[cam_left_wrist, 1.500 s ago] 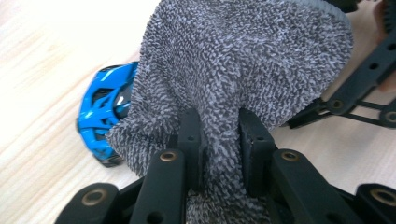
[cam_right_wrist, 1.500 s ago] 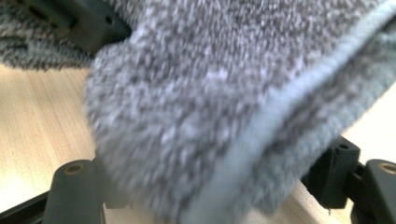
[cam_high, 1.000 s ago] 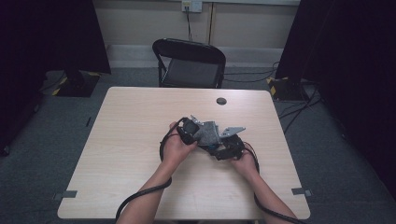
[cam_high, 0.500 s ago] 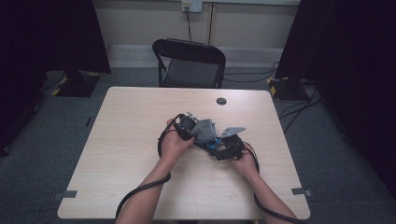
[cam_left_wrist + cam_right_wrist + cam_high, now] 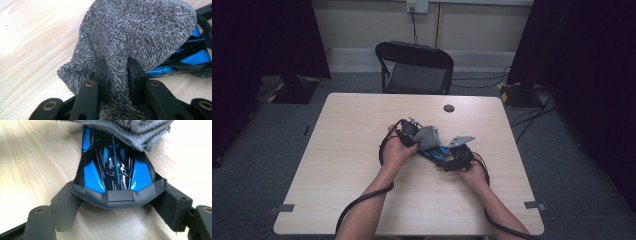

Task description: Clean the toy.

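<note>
Little moved: left gripper (image 5: 117,72) still clamped on grey cloth (image 5: 135,32).

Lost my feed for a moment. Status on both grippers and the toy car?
Left gripper shut on grey cloth, cloth laid over blue toy car. Right gripper clamps car's rear. Nothing in the way.

**grey cloth on blue toy car, mid-table**

grey terry cloth (image 5: 130,37), bunched and folded, draped over one end of the toy car (image 5: 113,172). car is glossy blue and black with a matte dark-grey spoiler at the uncovered end, lying level on the light wood table near its centre.
</note>
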Demonstrator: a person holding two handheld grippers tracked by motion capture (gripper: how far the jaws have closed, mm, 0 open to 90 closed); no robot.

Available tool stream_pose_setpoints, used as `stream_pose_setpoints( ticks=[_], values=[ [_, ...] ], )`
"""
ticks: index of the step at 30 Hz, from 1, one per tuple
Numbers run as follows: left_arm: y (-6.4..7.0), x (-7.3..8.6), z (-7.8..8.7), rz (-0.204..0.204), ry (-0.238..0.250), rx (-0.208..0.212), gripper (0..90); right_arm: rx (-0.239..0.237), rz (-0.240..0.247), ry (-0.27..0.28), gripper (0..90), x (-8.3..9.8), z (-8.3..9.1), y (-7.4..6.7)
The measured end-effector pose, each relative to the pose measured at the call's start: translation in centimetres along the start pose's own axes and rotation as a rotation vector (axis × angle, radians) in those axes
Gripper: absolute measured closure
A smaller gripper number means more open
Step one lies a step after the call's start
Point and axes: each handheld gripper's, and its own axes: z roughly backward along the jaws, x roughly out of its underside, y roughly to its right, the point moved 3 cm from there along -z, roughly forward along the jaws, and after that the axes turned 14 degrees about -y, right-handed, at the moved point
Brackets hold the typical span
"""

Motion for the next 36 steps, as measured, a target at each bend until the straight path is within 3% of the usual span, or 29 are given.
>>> stream_pose_setpoints(
  ticks=[9, 15, 25, 36],
  values=[
    [-0.5, -0.1, -0.2, 0.024, 0.003, 0.006, 73.7, 0.001, 0.000, 0.000, 25.6, 0.0, 0.0, 0.0],
    [-1.1, -0.2, -0.1, 0.024, -0.005, -0.017, 73.7, 0.000, -0.001, 0.000, 25.6, 0.0, 0.0, 0.0],
    [-2.0, 0.0, -0.6, 0.067, -0.006, -0.029, 73.7, 0.001, -0.001, 0.000, 25.5, 0.0, 0.0, 0.0],
    [-2.7, 0.3, -1.1, 0.073, -0.030, -0.047, 73.7, 0.001, -0.002, 0.000, 25.5, 0.0, 0.0, 0.0]
  ],
)
